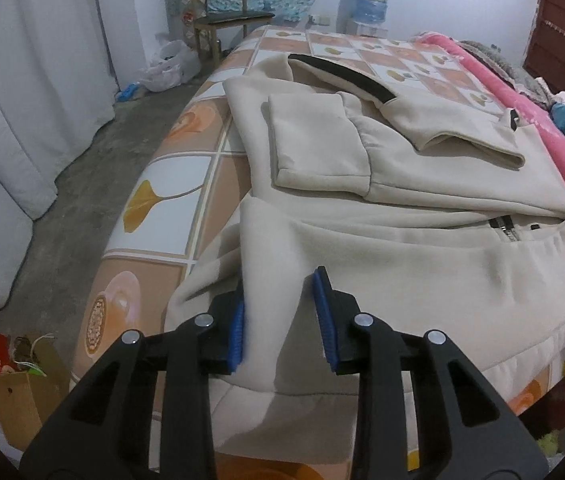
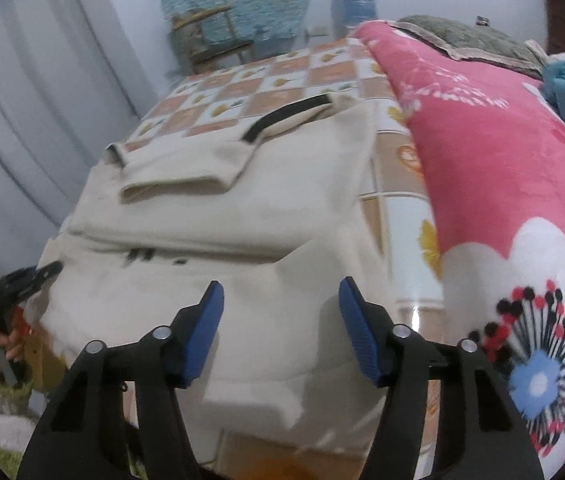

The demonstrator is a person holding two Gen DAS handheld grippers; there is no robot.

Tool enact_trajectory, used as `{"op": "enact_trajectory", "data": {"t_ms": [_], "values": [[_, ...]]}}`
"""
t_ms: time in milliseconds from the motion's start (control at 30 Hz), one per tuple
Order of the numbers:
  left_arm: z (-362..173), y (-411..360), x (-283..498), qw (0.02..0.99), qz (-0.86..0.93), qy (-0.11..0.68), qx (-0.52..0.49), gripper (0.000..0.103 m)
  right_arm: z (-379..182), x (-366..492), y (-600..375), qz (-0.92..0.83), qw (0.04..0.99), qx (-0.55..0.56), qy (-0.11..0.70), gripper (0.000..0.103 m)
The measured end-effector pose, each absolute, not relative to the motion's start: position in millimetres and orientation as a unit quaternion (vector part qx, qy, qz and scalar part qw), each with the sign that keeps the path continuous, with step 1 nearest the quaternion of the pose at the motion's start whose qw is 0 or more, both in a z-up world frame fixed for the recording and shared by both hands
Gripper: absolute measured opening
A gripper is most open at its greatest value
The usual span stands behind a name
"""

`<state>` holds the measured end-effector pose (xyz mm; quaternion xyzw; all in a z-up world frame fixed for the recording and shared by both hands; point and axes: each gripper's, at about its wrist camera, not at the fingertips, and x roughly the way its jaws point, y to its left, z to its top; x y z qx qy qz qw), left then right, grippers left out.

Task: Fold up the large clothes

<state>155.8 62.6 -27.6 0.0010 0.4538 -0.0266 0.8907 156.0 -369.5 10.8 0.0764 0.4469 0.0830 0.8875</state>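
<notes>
Both tools hover at the near hem of the cream fleece zip-up jacket (image 1: pixel 402 184), which lies on the bed's orange-and-white tiled sheet (image 1: pixel 170 184), just beside the pink flowered blanket (image 2: pixel 482 168). The left gripper (image 1: pixel 280 316) has a raised fold of hem between its blue pads; the jaws stand partly apart and I cannot tell if they pinch it. The right gripper (image 2: pixel 280 320) stands open above the cloth, holding nothing. Best play, I'd say: clamp both corners evenly, lift together, carry the hem straight toward the collar. The jacket's long axis runs away from the cameras, black-trimmed collar (image 1: pixel 342 76) at the far end, sleeves already folded across the chest.
</notes>
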Motion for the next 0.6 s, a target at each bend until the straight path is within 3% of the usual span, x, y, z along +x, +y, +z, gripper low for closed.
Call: {"op": "enact_trajectory", "data": {"t_ms": [267,600], "values": [[-28,55,158,0.890,-0.005,0.455,0.016,0.030,-12,195,-379,0.055,0.883,0.085,0.457,0.047],[-27,52,158,0.889,0.001,0.458,0.016,0.030,-2,166,-378,0.080,0.876,0.066,0.470,0.034]]}}
